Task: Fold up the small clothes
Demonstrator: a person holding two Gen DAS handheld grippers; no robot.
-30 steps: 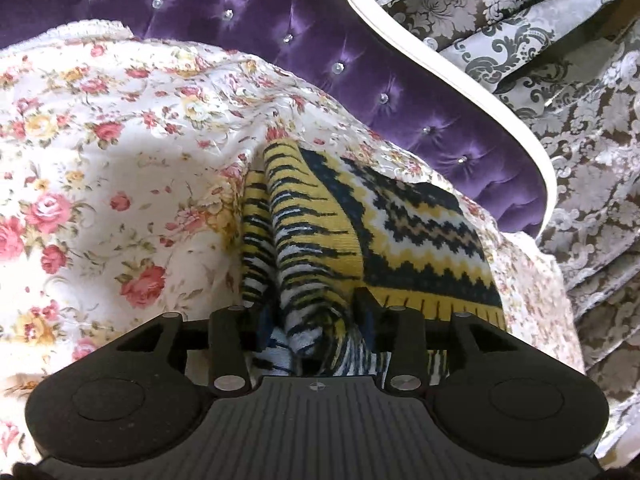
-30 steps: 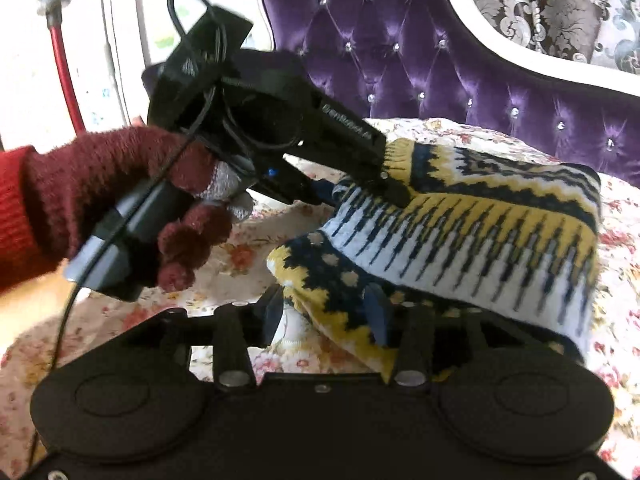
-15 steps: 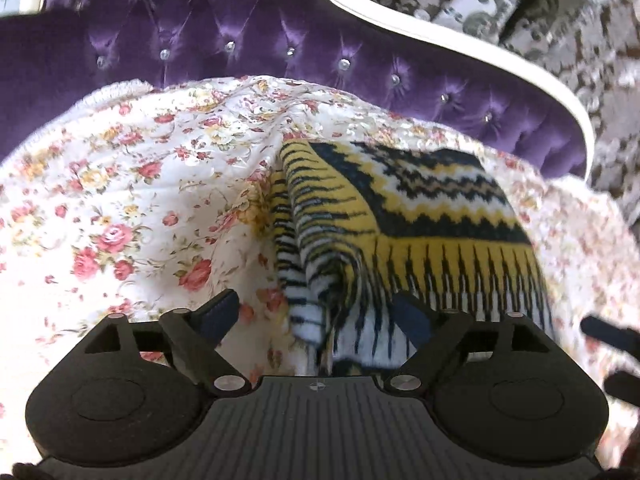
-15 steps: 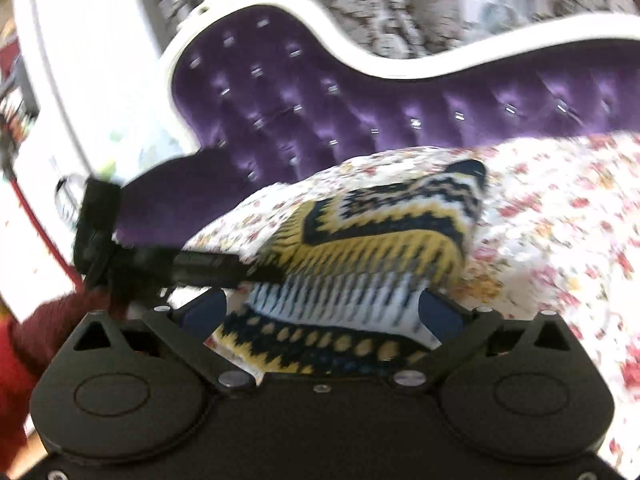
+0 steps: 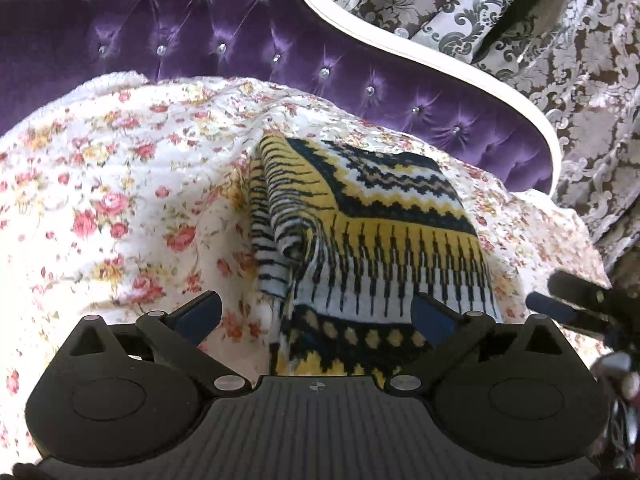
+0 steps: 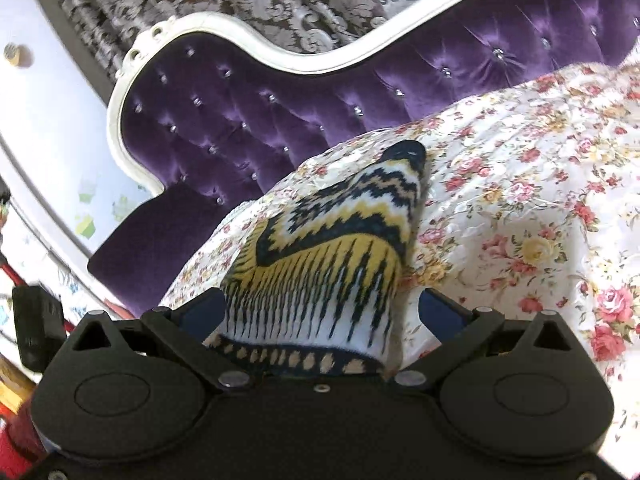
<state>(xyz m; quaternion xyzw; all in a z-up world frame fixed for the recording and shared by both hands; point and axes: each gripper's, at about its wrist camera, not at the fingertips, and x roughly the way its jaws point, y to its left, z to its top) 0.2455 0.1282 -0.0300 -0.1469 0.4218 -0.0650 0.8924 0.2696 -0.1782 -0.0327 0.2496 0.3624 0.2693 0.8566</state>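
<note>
Both the left gripper (image 5: 316, 312) and right gripper (image 6: 320, 308) stood fully spread, having just been opening, gripping nothing. The folded knit garment (image 5: 372, 232) lay mid-frame on the floral bedspread (image 5: 120, 200). Risk: its loose rolled left edge could spring open, unrestrained.

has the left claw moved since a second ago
Yes. The left claw has backed off the yellow, black and white patterned knit garment toward the viewer, away from the purple tufted headboard, its jaws just opening and empty.
</note>
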